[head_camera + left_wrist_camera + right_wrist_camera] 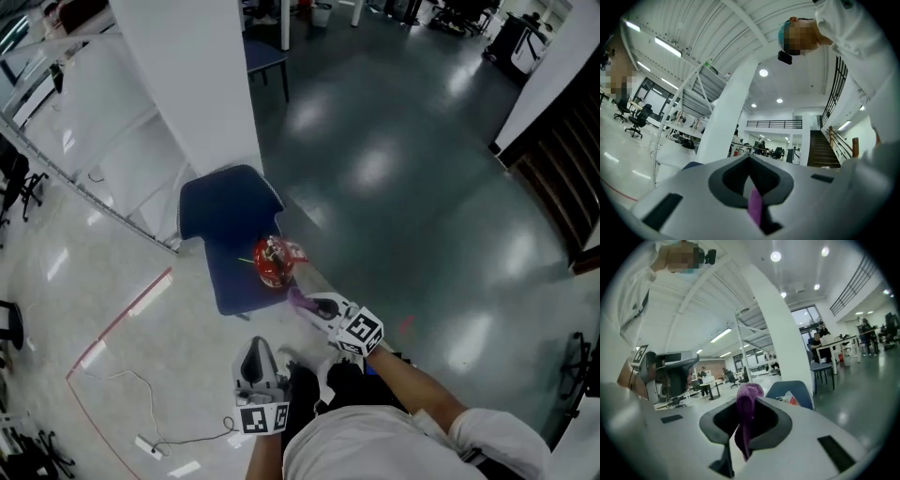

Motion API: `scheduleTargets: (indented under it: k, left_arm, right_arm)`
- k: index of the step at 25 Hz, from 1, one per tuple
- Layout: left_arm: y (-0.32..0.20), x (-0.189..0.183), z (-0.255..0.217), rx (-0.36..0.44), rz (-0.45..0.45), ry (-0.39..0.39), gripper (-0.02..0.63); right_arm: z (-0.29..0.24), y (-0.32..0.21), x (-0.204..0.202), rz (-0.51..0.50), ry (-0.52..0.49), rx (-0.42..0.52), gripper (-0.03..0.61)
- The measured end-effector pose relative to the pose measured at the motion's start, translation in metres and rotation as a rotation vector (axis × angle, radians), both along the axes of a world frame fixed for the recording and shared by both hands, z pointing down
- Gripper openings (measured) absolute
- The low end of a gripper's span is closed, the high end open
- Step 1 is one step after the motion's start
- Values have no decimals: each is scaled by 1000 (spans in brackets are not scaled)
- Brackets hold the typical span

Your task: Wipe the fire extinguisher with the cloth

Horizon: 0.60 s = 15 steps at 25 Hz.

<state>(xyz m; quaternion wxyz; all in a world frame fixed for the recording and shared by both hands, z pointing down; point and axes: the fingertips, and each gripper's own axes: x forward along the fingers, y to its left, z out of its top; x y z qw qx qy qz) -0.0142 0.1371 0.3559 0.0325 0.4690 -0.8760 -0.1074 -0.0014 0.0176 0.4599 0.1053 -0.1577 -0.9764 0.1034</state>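
Left gripper (750,163) right under us, smooth grey plastic jaws pressed shut | we count two grippers | right gripper (746,401) clamps one fuzzy purple cloth (743,427), bunched, drooping | one rounded red fire extinguisher (272,263) lies on one padded blue chair (221,212), just beside the cloth | glossy floor (403,169)

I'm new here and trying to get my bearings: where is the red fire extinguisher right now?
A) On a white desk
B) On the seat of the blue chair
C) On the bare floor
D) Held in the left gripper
B: in the head view the fire extinguisher lies on the blue chair, just beyond the right gripper and its purple cloth.
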Motion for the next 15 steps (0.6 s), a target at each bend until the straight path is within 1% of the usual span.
scheduleTargets:
  k: [3, 6, 8, 10, 13, 14, 15]
  left_arm:
    - [-9, 4, 0, -6, 5, 5, 5]
    - [-18, 6, 1, -20, 13, 4, 5]
    - [-22, 3, 0, -30, 41, -15, 5]
    - [-22, -7, 5, -40, 82, -14, 5]
    - [-19, -32, 22, -44, 168, -1, 5]
    - [-19, -42, 28, -48, 214, -15, 6]
    - [-19, -53, 31, -57, 272, -47, 6]
  right_arm:
    - [-9, -10, 10, 101, -43, -26, 57]
    - [-10, -13, 21, 129, -63, -65, 57]
    - [-8, -14, 22, 150, -69, -71, 57]
    - [-4, -13, 20, 199, -66, -73, 57]
    - [5, -14, 14, 309, -65, -67, 57]
    - [9, -14, 11, 354, -72, -70, 56]
    - [12, -14, 8, 404, -81, -76, 56]
